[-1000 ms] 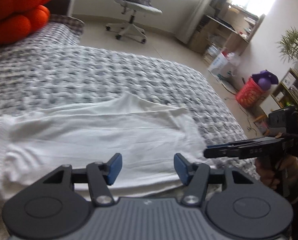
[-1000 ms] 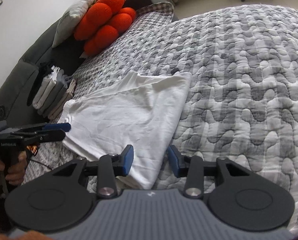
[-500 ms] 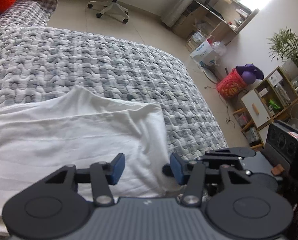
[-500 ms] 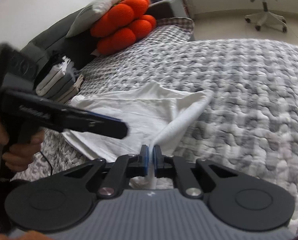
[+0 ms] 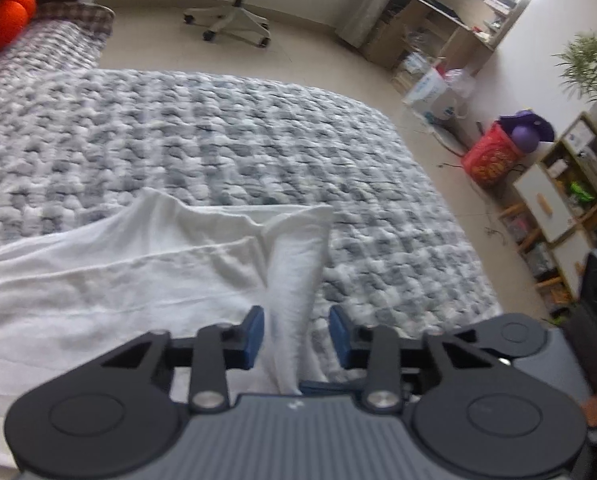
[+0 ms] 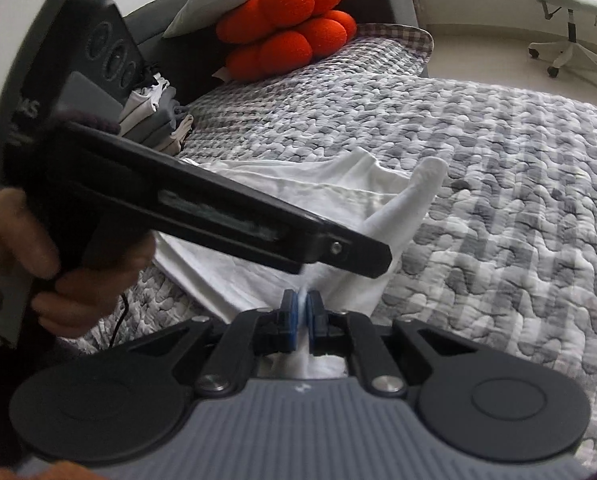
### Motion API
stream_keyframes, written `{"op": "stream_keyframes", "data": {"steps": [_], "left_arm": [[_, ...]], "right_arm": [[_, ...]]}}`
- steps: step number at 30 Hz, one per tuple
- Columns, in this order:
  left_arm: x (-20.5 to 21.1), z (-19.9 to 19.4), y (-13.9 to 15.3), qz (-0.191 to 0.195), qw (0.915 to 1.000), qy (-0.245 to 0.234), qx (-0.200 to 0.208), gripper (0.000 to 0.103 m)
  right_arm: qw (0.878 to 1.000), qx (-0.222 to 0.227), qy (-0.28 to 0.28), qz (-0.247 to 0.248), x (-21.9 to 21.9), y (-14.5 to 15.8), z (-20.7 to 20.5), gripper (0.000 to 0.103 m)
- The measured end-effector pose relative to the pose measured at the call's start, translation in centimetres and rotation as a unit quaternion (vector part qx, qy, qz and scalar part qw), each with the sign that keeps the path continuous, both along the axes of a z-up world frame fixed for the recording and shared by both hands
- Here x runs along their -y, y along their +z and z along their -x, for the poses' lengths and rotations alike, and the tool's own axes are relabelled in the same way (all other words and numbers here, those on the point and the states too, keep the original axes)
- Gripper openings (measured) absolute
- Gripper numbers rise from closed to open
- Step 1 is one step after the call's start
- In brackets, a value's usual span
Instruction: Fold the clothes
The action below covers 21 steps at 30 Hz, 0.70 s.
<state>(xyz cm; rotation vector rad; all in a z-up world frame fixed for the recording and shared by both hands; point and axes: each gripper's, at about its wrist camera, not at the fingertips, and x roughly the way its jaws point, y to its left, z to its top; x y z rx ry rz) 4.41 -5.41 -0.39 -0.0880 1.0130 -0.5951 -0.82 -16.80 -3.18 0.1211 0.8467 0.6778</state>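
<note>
White garment [image 5: 110,280] lies partly folded on the grey quilted bed [image 5: 218,140], one corner lifted into a raised strip. Right gripper [image 6: 303,312] is clenched on that corner. Left gripper [image 5: 296,330] is closing, jaws either side of the same strip, pads not yet pressing. A stack of folded clothes [image 6: 154,120] sits near the orange cushion [image 6: 290,28]. Judged mid-fold: remaining is carrying the corner over, flattening, stacking.
</note>
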Motion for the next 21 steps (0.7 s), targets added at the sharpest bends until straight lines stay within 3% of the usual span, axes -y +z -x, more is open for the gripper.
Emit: {"op": "stream_keyframes", "data": {"steps": [6,13,21], "left_arm": [[-0.8,-0.1,0.0,-0.019,0.9992,0.028,0.022,0.008],[-4.2,-0.4,0.6,0.011,0.9986,0.048,0.019,0.007],[-6.3,-0.1,1.6,0.001,0.9973,0.065,0.034,0.007]], "right_arm": [[1.000,0.000,0.004,-0.006,-0.4,0.4,0.0,0.007],[0.999,-0.011,0.005,-0.034,-1.3,1.3,-0.8,0.007],[0.999,-0.010,0.021,-0.044,-3.2,2.3,-1.3,0.007]]}}
